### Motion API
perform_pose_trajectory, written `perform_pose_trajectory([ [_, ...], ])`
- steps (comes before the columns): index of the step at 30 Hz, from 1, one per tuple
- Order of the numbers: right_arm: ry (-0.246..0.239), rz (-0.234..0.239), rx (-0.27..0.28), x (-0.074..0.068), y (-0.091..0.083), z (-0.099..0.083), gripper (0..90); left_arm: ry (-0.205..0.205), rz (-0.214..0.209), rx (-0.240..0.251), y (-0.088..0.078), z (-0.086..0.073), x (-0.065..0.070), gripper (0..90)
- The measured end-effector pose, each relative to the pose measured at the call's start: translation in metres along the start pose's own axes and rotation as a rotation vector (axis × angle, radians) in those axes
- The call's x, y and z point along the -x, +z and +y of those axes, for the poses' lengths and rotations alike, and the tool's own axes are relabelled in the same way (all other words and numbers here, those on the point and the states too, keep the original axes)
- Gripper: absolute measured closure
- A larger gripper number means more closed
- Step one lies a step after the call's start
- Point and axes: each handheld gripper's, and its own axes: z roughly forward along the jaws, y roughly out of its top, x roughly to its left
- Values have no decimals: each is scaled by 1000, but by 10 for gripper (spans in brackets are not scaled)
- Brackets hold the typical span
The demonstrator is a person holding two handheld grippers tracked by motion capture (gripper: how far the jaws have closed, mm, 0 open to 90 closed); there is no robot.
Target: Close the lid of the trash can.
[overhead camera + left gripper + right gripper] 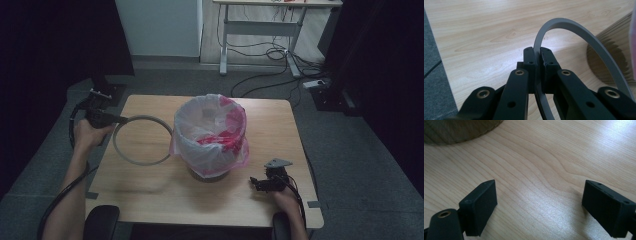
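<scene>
Left tool: my left tool (121,119) is clamped on the grey ring (142,140); in the left gripper view both pads (530,60) press the ring's band (574,28) from either side.
Ring position: I see it held at the left of the tabletop (150,200), its far side just beside the bin's bag; from the high view I cannot tell whether they touch.
Bin: a bin (210,135) lined with a white and pink bag stands at the tabletop's middle, the bag folded out over its rim.
Right tool: my right tool (256,182) sits near the front right, jaws wide apart, nothing between them.
Edges: the left hand (89,134) sits at the tabletop's left edge; the right tool is well inside the right edge.
Open room: I have bare wood in front of the bin and between the two tools.
View differences: the left gripper view gives me the pinch on the ring and the bin's ribbed base (614,50); the right gripper view (539,202) gives bare grain between the open jaws.
</scene>
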Motion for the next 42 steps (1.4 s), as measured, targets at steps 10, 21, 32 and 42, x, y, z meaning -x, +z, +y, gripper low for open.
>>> perform_pose_trajectory([
  [10,2,0,1,0,0,0,120,-32,-15,30,-29,15,-3,840],
  [21,2,0,1,0,0,0,119,-39,-53,93,-67,38,6,840],
  [32,2,0,1,0,0,0,119,-16,-78,149,-103,68,32,840],
  [42,2,0,1,0,0,0,119,45,-104,148,-101,93,65,840],
])
